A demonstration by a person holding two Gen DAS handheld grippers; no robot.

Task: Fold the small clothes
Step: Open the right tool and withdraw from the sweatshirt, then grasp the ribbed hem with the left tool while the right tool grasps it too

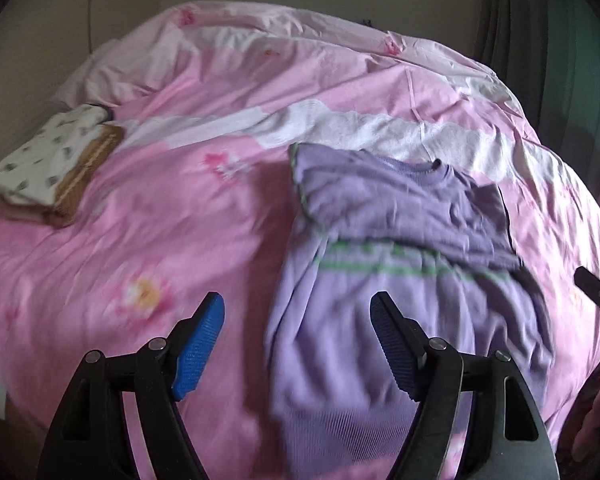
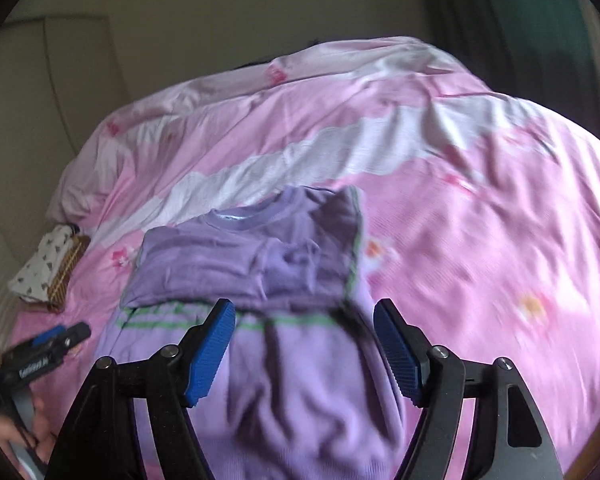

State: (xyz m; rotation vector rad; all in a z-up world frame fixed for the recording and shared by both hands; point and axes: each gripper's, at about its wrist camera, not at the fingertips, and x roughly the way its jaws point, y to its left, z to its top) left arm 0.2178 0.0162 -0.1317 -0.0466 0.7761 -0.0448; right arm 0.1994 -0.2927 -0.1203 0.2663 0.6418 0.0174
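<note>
Lying on the pink floral duvet (image 1: pixel 172 240) of the bed, the purple shirt (image 1: pixel 400 280) is spread with its collar away from the person and its hem toward them, which puts the long body of the garment within easy reach of both tools. Its sleeves appear already turned in over the chest, forming a darker layered band above the green stripe (image 1: pixel 400 266); that would leave the bottom-to-top fold still to do, judging by how the cloth lies.

Both tools hang above the shirt's lower half, neither touching cloth. The left tongs (image 1: pixel 298 336) are spread wide with nothing between the blue pads, set over the shirt's left edge. The right tongs (image 2: pixel 304 340) are likewise spread and empty, straddling the middle of the body just below the stripe. This paired placement suits grabbing the hem at two points so that it lifts evenly.

Near the bed's far left edge sits a small stack of folded clothes (image 1: pixel 56 164), a white printed piece over a brown one, probably kept well apart so that finished items stay out of the working area.
</note>
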